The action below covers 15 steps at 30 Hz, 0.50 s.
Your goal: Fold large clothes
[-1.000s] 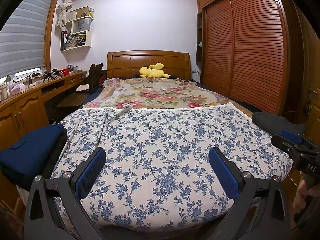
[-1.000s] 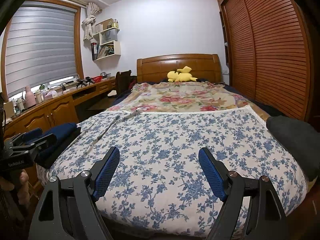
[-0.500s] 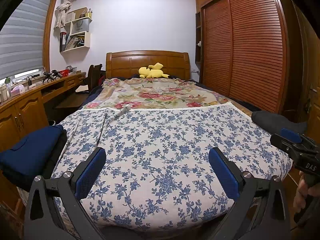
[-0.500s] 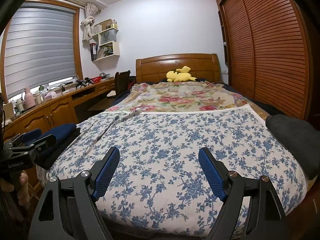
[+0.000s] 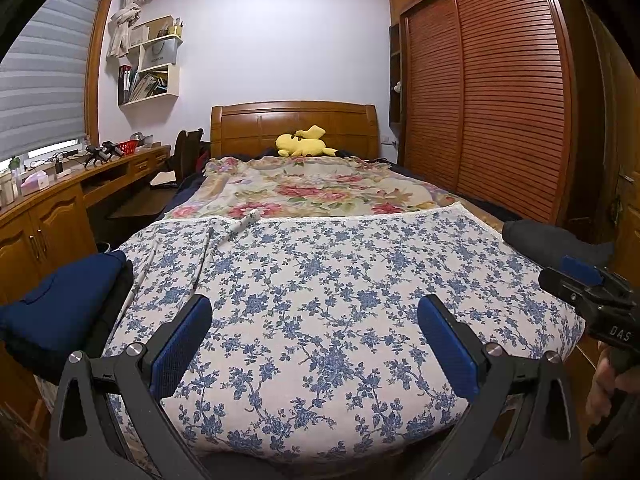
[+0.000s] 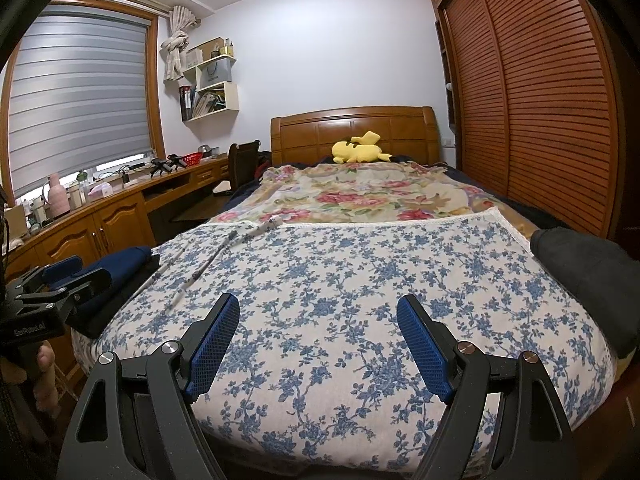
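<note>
A large white garment with a blue flower print [image 5: 320,272] [image 6: 360,272] lies spread flat over the foot of the bed. A narrow strap of the same cloth [image 5: 240,226] [image 6: 224,248] trails across its far left part. My left gripper [image 5: 314,312] hovers open just above the garment's near edge, with nothing between its blue pads. My right gripper [image 6: 318,306] hovers open the same way, a little further right. Each shows at the edge of the other's view: the right gripper [image 5: 584,284], the left gripper [image 6: 60,280].
A folded navy garment [image 5: 64,304] [image 6: 120,264] sits at the bed's left edge, a dark grey one [image 5: 552,240] [image 6: 580,268] at the right edge. Beyond lie a rose-patterned bedspread [image 5: 312,188] and a yellow plush toy [image 5: 302,146]. Desk [image 5: 48,208] left, slatted wardrobe [image 5: 500,100] right.
</note>
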Available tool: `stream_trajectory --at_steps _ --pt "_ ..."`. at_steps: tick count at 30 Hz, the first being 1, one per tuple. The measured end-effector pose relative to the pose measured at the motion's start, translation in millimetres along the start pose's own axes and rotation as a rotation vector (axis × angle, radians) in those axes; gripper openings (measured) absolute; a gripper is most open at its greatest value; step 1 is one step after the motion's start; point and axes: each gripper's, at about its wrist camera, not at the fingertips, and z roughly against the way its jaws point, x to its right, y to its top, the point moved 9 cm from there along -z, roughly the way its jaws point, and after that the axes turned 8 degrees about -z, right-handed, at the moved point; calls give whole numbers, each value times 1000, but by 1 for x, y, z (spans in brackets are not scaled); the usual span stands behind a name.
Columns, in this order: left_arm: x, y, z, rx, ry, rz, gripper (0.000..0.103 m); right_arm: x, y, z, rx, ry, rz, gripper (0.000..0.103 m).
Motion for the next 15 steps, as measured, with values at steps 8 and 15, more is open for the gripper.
stream_trajectory --at_steps 8,15 --pt "1 1 0 1 1 1 103 0 0 0 0 0 -1 82" --pt "1 1 1 2 2 0 103 1 0 0 0 1 0 82"
